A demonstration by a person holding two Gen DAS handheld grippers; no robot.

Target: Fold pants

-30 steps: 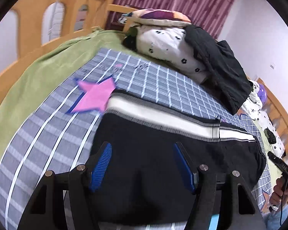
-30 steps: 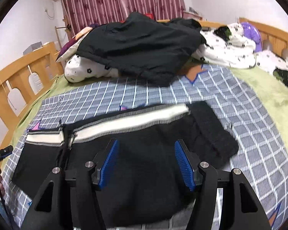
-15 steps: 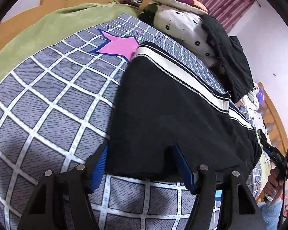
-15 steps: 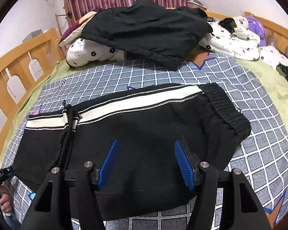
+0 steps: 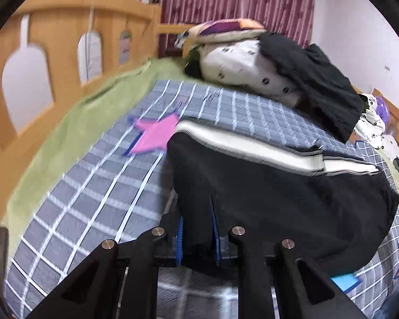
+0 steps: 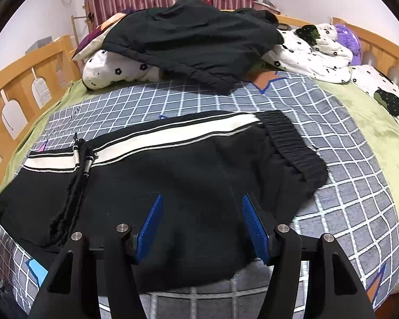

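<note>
Pinching the pants (image 5: 279, 199), left tongs (image 5: 196, 228); right tongs (image 6: 200, 228) gape above them.

The pants (image 6: 188, 175) are matt black knit cloth with a woven white side stripe and a ribbed elastic waistband (image 6: 292, 143). The bedspread (image 6: 345, 191) is smooth printed cloth; the blanket (image 5: 74, 133) beneath looks like soft green fleece. The bed rail (image 5: 53, 34) is smooth varnished wood. Both gripper frames are matt black plastic with bright metal pins; the finger pads (image 6: 151, 226) are ridged blue rubber or plastic.
</note>
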